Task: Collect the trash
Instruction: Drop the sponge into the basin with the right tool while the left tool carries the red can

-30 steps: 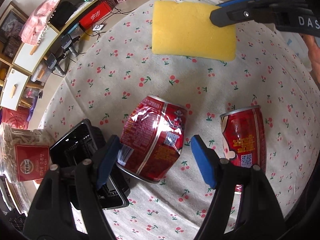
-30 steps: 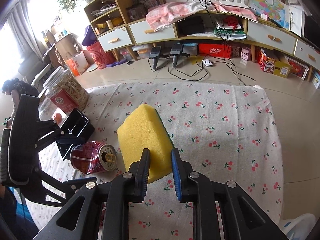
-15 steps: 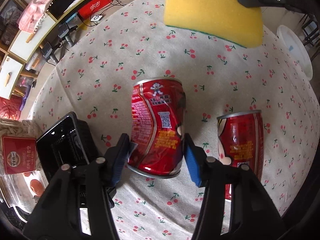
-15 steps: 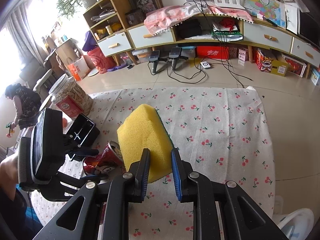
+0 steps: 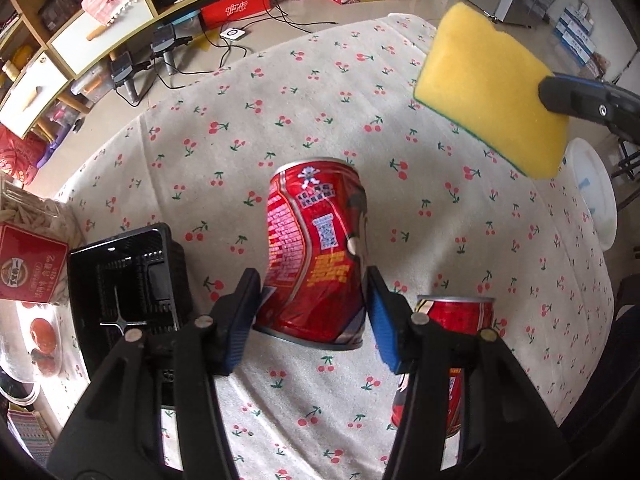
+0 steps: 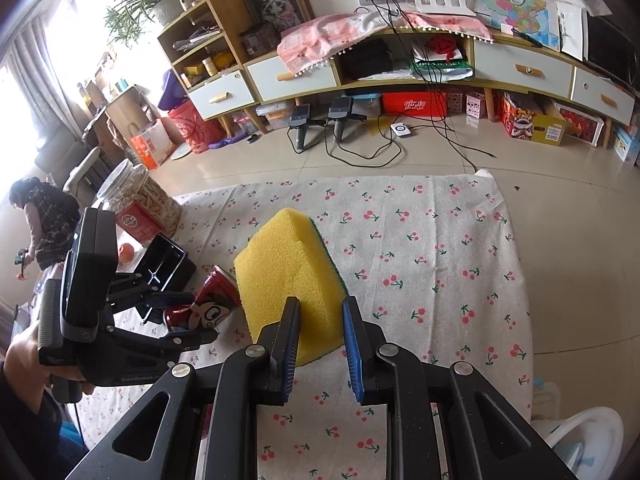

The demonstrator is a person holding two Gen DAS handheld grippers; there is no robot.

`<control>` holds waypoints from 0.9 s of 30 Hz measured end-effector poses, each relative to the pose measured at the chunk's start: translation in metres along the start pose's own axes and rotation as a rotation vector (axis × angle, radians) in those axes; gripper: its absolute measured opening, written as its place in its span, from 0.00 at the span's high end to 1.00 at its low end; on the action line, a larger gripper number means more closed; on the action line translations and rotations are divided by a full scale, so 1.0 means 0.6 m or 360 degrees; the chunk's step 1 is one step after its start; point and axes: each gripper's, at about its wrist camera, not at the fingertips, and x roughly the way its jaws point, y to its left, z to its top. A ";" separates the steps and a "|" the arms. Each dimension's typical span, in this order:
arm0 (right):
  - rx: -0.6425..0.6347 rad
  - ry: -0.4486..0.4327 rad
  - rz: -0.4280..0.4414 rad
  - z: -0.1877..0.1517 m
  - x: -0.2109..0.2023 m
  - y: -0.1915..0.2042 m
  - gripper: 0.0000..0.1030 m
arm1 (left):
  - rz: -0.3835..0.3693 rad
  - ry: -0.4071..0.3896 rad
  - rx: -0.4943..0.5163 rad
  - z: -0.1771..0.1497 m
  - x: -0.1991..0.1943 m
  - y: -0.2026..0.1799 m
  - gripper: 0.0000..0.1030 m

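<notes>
Left gripper jaws now clamp the lifted can; right gripper still pinches sponge.

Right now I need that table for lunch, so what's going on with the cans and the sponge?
A person is clearing trash with a handheld gripper in each hand. The left gripper is shut on a dented red can, held above the cherry-print tablecloth. A second red can lies on the cloth beside it. The right gripper holds a yellow sponge in the air. A black bin sits open at the left, with no can in it yet.
</notes>
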 end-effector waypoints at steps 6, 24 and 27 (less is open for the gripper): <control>0.0024 -0.0027 0.0000 0.003 -0.021 -0.010 0.79 | -0.0095 -0.0087 -0.0064 0.004 -0.035 -0.005 0.47; 0.0302 -0.0281 -0.0149 -0.048 -0.245 -0.179 0.79 | -0.0353 -0.0306 -0.0081 0.006 -0.121 -0.091 0.47; 0.0433 -0.0283 -0.0204 -0.079 -0.281 -0.237 0.79 | -0.0385 -0.0316 -0.0020 0.008 -0.127 -0.126 0.47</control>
